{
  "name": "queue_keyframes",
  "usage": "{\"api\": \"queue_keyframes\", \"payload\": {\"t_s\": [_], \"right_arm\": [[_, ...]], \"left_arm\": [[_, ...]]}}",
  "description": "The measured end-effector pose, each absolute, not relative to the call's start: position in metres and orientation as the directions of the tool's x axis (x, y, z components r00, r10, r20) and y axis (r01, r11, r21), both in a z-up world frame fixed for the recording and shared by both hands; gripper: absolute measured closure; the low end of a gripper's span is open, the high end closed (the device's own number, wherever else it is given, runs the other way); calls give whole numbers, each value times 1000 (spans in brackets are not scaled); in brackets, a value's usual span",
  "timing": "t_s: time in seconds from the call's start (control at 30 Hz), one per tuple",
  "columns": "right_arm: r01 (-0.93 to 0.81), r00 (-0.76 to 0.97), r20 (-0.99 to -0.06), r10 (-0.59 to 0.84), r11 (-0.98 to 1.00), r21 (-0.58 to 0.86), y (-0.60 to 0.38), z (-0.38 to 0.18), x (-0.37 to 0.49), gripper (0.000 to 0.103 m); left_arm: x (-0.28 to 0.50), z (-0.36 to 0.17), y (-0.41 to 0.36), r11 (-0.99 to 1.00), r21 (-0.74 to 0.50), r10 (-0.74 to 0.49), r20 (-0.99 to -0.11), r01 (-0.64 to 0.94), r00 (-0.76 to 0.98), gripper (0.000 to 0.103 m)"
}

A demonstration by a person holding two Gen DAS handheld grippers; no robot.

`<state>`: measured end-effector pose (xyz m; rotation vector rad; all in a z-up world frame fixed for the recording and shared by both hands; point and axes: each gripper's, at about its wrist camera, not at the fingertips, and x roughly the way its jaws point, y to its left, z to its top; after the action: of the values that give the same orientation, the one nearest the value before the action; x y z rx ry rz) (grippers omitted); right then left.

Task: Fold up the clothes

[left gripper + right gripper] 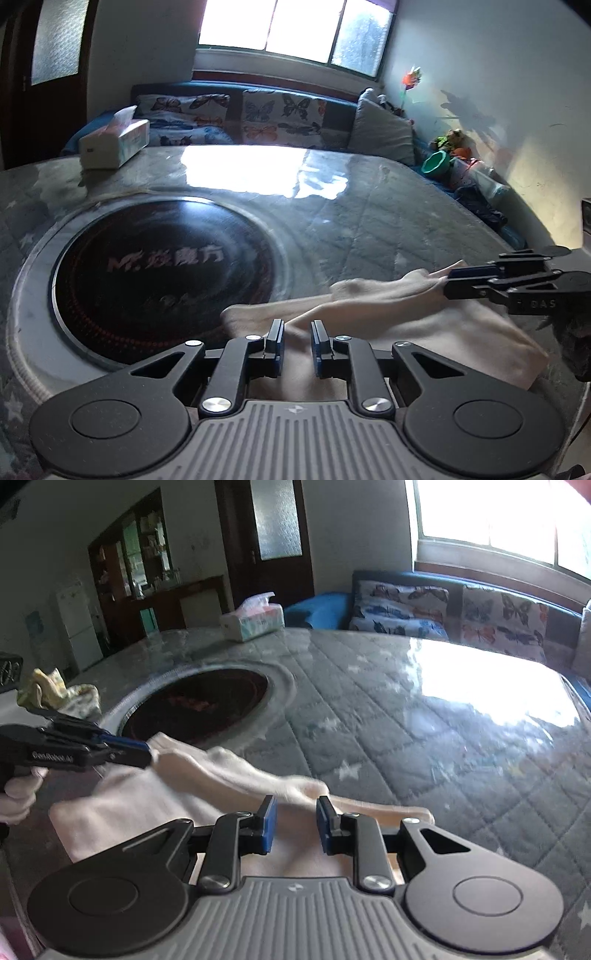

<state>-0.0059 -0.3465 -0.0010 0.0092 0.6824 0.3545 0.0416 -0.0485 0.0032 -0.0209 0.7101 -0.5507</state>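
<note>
A pale cream cloth (pixel 424 325) lies on the quilted grey table cover, its far edge rolled over into a fold. In the left wrist view my left gripper (pixel 297 341) is open, its blue pads spread over the cloth's near left part. My right gripper (pixel 448 281) enters from the right, its tips at the cloth's far right corner. In the right wrist view my right gripper (pixel 295 825) is open above the cloth (pixel 155 805), and my left gripper (pixel 146 755) reaches in from the left at the cloth's far corner.
A round black induction hob (pixel 166 273) is set in the table (pixel 424 720), just beyond the cloth. A tissue box (pixel 114 142) stands at the far edge. A crumpled yellow-green cloth (pixel 55 696) lies at the table's left side. A sofa with butterfly cushions (pixel 258 114) is behind.
</note>
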Motion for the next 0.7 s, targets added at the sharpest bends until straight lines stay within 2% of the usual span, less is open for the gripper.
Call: {"api": "queue_keyframes", "payload": {"t_s": [0.7], "right_arm": [[-345,690,-647,324,933,99,-320,-11,26,80]], "left_arm": [[65,-3,-104,842,-132,-470,-655,524,591,84]]}}
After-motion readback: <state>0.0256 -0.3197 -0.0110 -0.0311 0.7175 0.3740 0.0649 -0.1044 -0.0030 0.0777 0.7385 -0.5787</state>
